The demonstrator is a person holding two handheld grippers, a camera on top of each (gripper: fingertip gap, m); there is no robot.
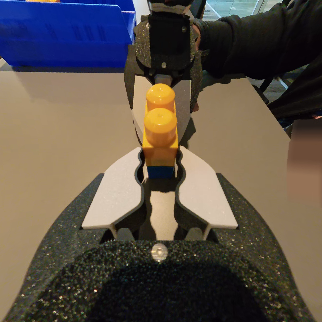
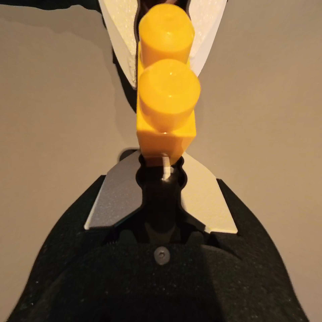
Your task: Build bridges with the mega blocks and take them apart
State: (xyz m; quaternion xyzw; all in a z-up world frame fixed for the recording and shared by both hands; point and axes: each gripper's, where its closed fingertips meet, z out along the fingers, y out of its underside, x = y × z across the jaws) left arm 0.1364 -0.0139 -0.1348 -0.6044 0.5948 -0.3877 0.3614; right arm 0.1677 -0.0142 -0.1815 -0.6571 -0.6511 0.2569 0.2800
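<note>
Glossy yellow two-stud block (image 1: 159, 139), both grippers' matte white fingers (image 1: 122, 183) clenched on opposite ends.

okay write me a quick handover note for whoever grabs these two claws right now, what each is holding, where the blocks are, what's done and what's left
Left claw: shut on the near end of the yellow block, down by the blue block beneath it.
Right claw: shut on the opposite end of the same yellow block.
Blocks: a yellow two-stud block on a blue one, on the tan table. Blue bin at the table's far left.
Done: both ends gripped.
Left: probably pulling yellow off blue; I can't tell build from teardown here.
</note>
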